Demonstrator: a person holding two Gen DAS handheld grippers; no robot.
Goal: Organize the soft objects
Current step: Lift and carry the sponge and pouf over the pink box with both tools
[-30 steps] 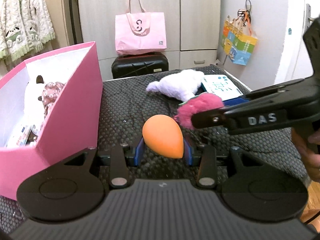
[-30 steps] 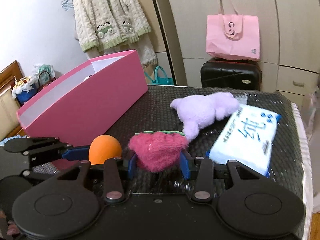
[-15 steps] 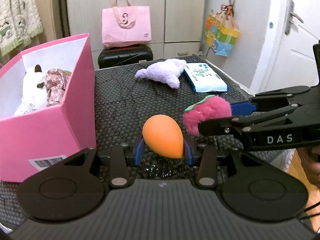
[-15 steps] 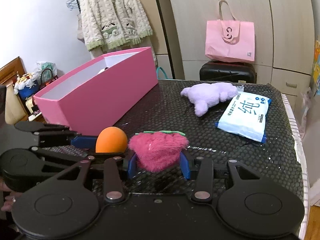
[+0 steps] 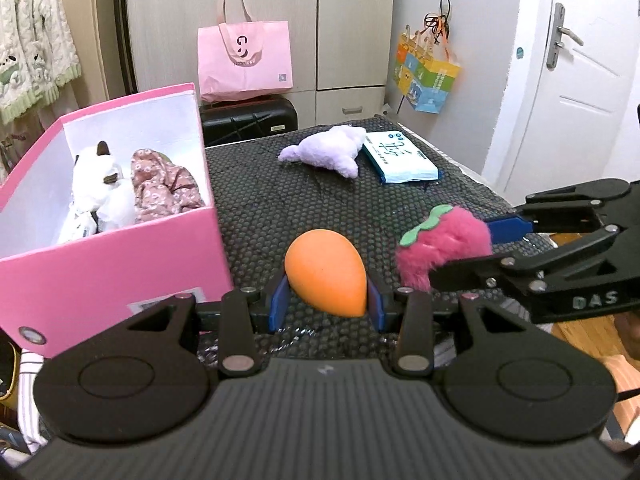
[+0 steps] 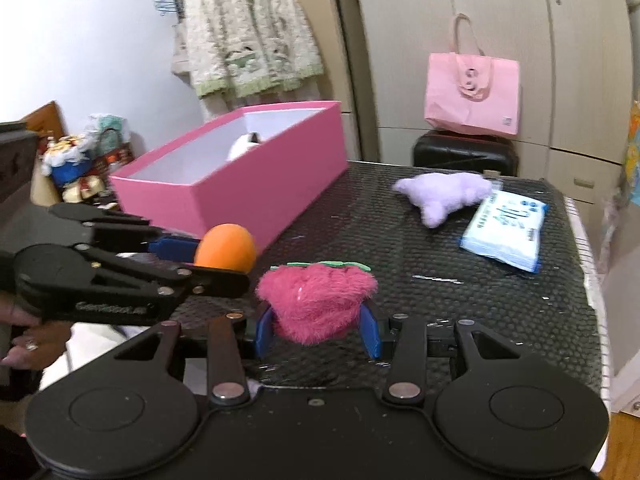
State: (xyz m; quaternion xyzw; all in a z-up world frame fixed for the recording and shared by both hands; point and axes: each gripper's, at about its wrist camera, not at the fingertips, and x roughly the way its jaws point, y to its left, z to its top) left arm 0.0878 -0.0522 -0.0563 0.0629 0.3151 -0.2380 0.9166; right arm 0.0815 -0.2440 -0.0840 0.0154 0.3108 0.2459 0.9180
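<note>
My left gripper (image 5: 326,306) is shut on an orange egg-shaped sponge (image 5: 326,272), held above the near edge of the black table; the sponge also shows in the right wrist view (image 6: 226,247). My right gripper (image 6: 316,332) is shut on a fluffy pink strawberry plush (image 6: 318,300), which also shows at the right of the left wrist view (image 5: 442,246). The pink box (image 5: 100,272) stands at the left and holds a white plush (image 5: 100,188) and a floral cloth (image 5: 164,186). A lilac plush (image 5: 326,150) lies at the far side.
A pack of wipes (image 5: 400,156) lies beside the lilac plush. A black suitcase (image 5: 248,120) with a pink tote bag (image 5: 244,60) stands behind the table. A white door (image 5: 568,80) is at the right. A cardigan (image 6: 248,28) hangs at the left.
Both grippers have pulled back and risen with their objects still held. The table and box look farther away, and the box's inside shows more.
</note>
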